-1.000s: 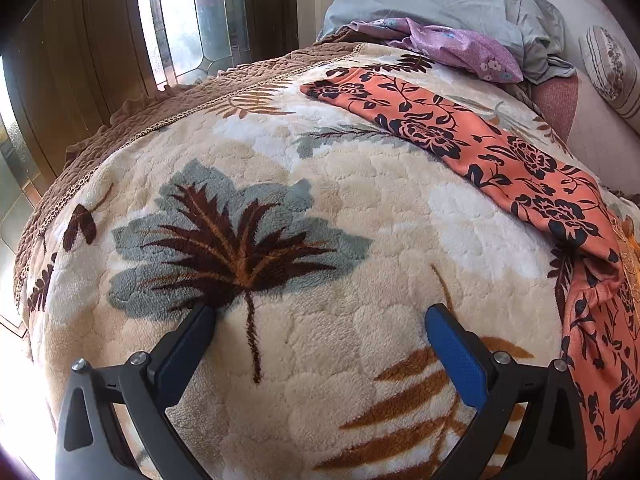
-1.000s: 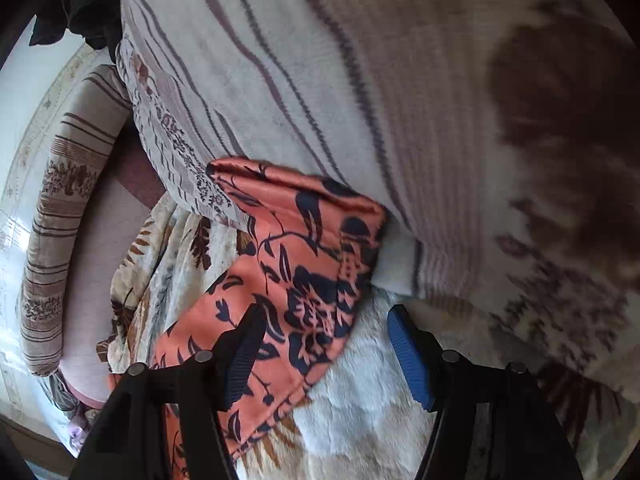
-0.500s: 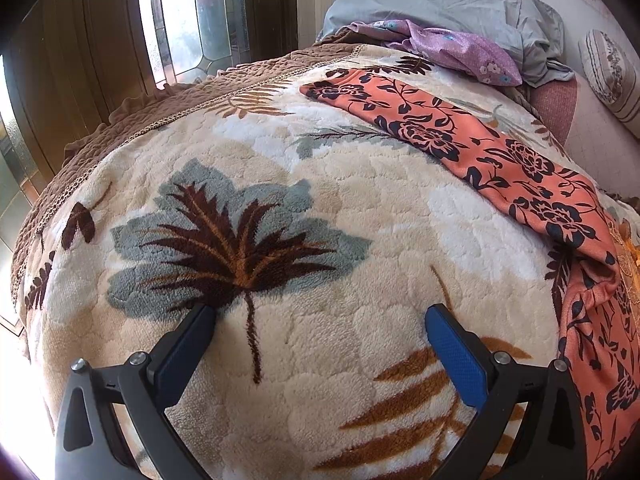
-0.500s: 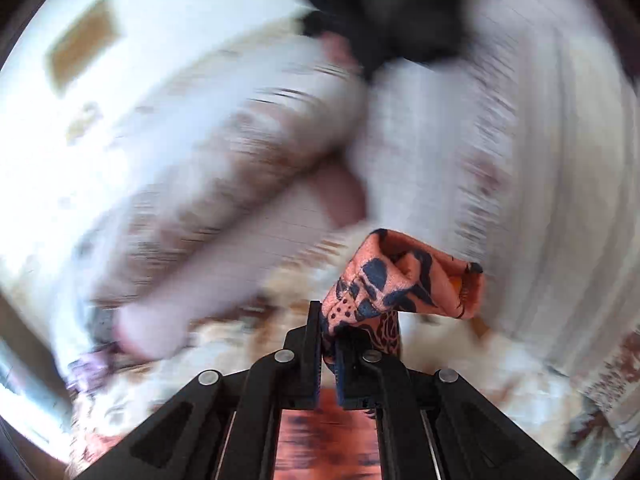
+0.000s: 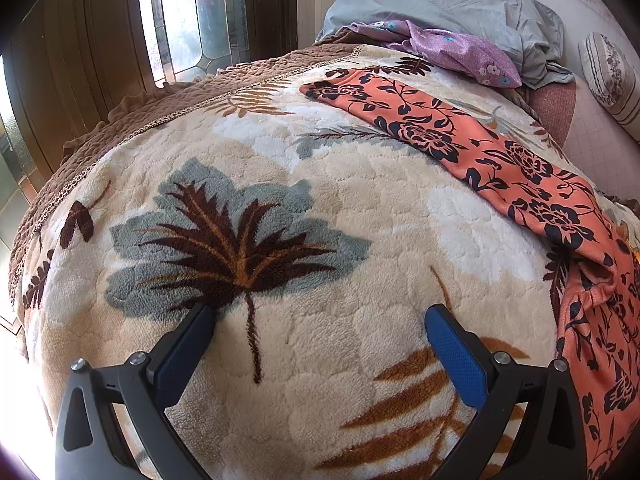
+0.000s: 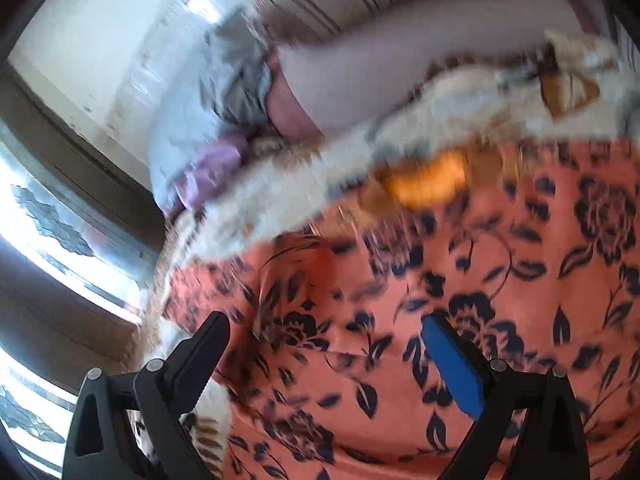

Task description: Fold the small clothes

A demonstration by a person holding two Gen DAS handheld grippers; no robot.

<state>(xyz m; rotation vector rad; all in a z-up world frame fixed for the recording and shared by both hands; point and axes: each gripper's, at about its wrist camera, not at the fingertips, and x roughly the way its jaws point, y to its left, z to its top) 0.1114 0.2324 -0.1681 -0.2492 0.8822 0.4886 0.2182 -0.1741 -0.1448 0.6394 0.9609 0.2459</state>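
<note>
So the thing to fold is this orange-coral garment with a dark navy flower-and-vine print, thin soft fabric. It's lying on the bed, stretched out in a long band that runs diagonally from near the pillow end down toward the bed's right edge. Partway along there's a gathered, bunched-up bit, and from there it spreads wider and drapes down at the right edge. The right wrist view is blurry, but the same cloth fills the lower half there, lying mostly flat with a few soft ridges.
</note>
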